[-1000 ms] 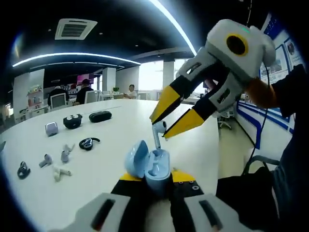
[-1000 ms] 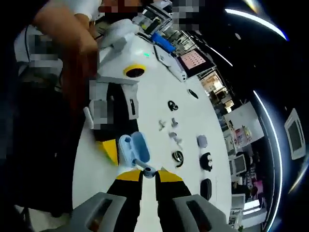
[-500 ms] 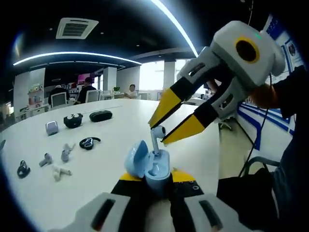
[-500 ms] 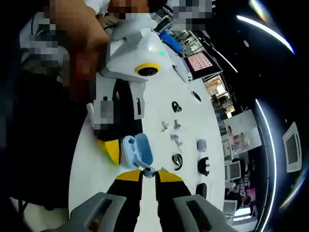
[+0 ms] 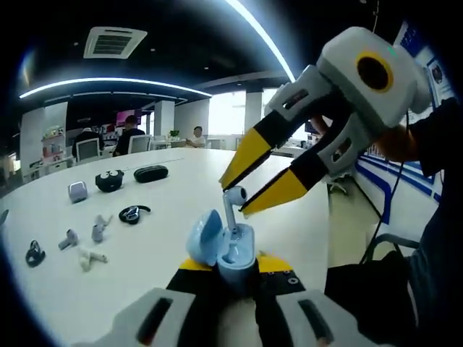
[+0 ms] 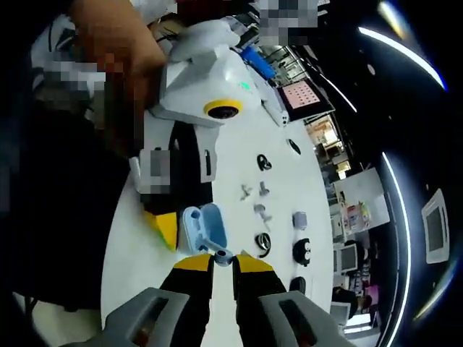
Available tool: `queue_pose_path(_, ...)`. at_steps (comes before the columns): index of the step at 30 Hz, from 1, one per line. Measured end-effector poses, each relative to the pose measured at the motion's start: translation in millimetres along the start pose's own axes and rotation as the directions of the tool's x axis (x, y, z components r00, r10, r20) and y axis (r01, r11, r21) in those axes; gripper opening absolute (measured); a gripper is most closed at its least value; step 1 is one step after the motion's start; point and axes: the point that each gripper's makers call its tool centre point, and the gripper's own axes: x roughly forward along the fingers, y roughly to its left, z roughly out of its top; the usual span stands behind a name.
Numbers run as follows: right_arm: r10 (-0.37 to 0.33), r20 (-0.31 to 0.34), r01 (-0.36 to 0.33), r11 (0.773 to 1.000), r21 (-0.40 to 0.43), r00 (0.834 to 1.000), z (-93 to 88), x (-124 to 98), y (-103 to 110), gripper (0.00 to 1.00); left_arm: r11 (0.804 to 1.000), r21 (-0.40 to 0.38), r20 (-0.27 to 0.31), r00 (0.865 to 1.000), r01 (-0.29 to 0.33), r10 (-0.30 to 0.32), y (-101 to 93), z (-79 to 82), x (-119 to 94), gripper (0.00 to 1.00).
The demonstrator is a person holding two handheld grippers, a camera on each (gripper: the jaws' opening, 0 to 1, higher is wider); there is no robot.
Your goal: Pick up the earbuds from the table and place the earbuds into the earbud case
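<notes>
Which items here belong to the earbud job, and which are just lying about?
Job: light blue earbud case, held by left hand-held gripper; white earbud, held by right hand-held gripper.

Lying about: loose earbuds, black case, grey case.

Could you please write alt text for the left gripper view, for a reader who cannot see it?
The left tool holds an open blue case upright while the right tool, reaching in from the upper right, pinches a white earbud and lowers its stem into the case. Behind, on the white table, lie loose earbuds and several other small cases.
</notes>
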Motion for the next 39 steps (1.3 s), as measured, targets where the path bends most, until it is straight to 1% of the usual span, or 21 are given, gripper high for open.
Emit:
queue_pose_path(8, -0.011, -0.021, 0.011, 0.999, -0.03, 1.0, -3.5, 1, 0, 0.1, 1.0, -0.004, 0.001, 1.0, 0.001, -0.001, 0.0, 0.1, 0, 0.2)
queue_pose_path(12, -0.012, -0.022, 0.011, 1.0, -0.027, 1.0, -3.6, 1, 0, 0.1, 1.0, -0.007, 0.002, 1.0, 0.002, -0.002, 0.2, 0.0, 0, 0.2)
queue_pose_path(18, -0.027, -0.04, 0.025, 0.999, -0.046, 0.999, -6.7, 1, 0, 0.1, 1.0, -0.005, 0.003, 1.0, 0.002, -0.002, 0.1, 0.1, 0, 0.2)
queue_pose_path(25, -0.043, -0.05, 0.039, 0.997, -0.069, 0.998, -4.6, -2, -3, 0.1, 1.0, -0.006, 0.004, 1.0, -0.001, 0.001, 0.0, 0.2, 1, 0.2)
queue_pose_path(34, -0.047, -0.052, 0.043, 0.996, -0.078, 0.998, -0.3, -3, -7, 0.1, 1.0, -0.008, 0.005, 1.0, -0.003, 0.003, 0.1, 0.2, 0, 0.2)
queue_pose_path(39, -0.051, -0.053, 0.047, 0.996, -0.076, 0.997, -0.5, -9, -10, 0.1, 1.0, -0.002, 0.003, 1.0, -0.005, 0.005, 0.0, 0.3, 0, 0.2)
